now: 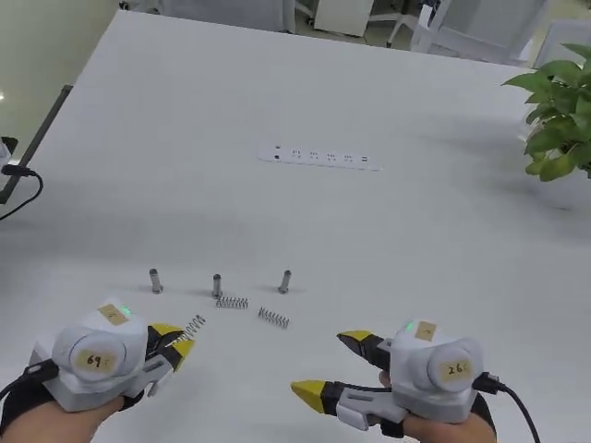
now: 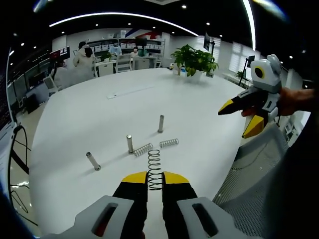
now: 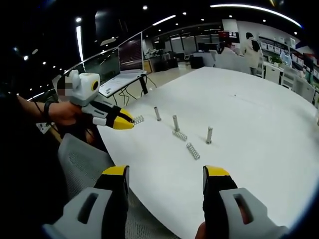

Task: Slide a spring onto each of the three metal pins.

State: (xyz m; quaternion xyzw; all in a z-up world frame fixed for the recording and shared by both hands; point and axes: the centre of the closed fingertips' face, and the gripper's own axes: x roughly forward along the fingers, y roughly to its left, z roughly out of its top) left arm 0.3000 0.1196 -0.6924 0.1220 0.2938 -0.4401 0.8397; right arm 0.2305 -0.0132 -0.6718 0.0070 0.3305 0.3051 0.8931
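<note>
White tabletop [image 1: 388,240] carries three upright metal pins [image 1: 217,285] ahead of the fingertips, with two loose springs [image 1: 232,303] lying just short of them. Left gripper [image 2: 155,178] is clamped on a third spring [image 2: 154,167], which juts forward past its tips. Right gripper [image 1: 321,363] hangs empty, jaws wide apart. Gripped by one end, the soft coil could bend or skid off a pin's top, I judge, tipping the pin or popping free.
</note>
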